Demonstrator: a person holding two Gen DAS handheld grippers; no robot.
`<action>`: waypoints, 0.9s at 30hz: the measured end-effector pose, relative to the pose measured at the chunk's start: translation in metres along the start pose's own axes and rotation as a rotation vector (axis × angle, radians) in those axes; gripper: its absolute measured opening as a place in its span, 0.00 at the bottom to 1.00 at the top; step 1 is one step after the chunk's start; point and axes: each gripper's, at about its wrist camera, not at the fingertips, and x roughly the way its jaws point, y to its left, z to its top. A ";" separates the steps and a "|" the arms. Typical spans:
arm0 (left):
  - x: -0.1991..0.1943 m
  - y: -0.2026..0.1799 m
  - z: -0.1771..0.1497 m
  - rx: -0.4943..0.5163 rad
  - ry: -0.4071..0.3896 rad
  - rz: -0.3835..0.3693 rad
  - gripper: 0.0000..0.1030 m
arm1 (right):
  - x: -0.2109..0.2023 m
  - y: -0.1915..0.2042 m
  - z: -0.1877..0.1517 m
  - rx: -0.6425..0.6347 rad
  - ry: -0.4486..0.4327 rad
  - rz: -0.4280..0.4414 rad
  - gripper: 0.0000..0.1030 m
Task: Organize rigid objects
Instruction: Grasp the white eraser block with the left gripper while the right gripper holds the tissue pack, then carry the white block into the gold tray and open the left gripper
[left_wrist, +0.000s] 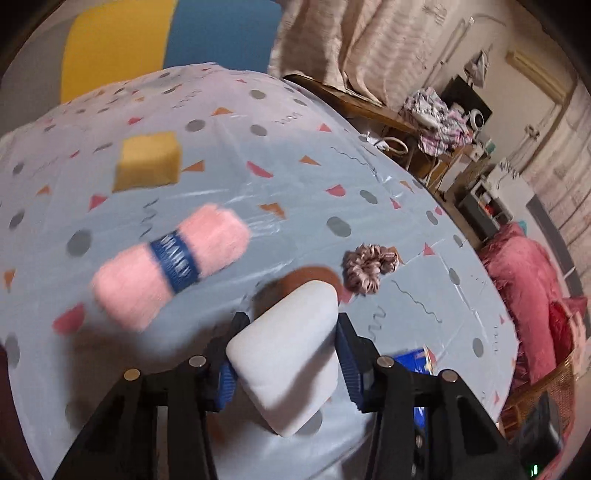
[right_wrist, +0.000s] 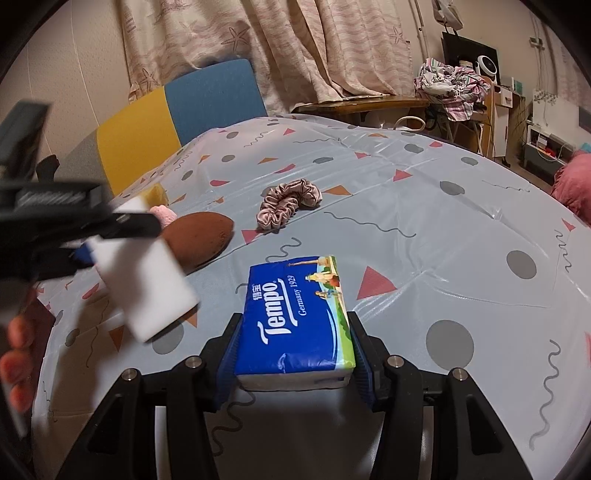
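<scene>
My left gripper (left_wrist: 291, 325) is shut on a white foam-like block (left_wrist: 291, 354), its blue pads against the block's two sides. The right wrist view shows that same block (right_wrist: 147, 288) hanging tilted above the table at the left. My right gripper (right_wrist: 295, 321) is shut on a blue Tempo tissue pack (right_wrist: 299, 306) that sits low over the patterned tablecloth (right_wrist: 443, 221). A brown oval object (right_wrist: 199, 236) lies just beyond the white block. Further off lie a pink scrunchie (right_wrist: 288, 203), a pink yarn ball (left_wrist: 170, 266) with a blue band and a yellow sponge (left_wrist: 147, 162).
A yellow and blue chair (right_wrist: 184, 110) stands behind the table's far edge, with curtains behind it. A wooden desk with piled clothes (right_wrist: 450, 88) is at the back right. A person's fingers (right_wrist: 18, 369) show at the left edge. Pink bedding (left_wrist: 524, 280) lies beyond the table's right side.
</scene>
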 end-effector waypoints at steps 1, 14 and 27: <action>-0.004 0.004 -0.003 -0.017 0.001 -0.015 0.45 | 0.000 0.000 0.000 -0.001 0.000 -0.001 0.52; -0.075 0.053 -0.049 -0.142 -0.047 -0.091 0.45 | 0.002 0.003 0.000 -0.015 0.004 -0.020 0.52; -0.205 0.131 -0.111 -0.186 -0.181 -0.008 0.46 | 0.002 0.005 -0.001 -0.028 0.008 -0.037 0.52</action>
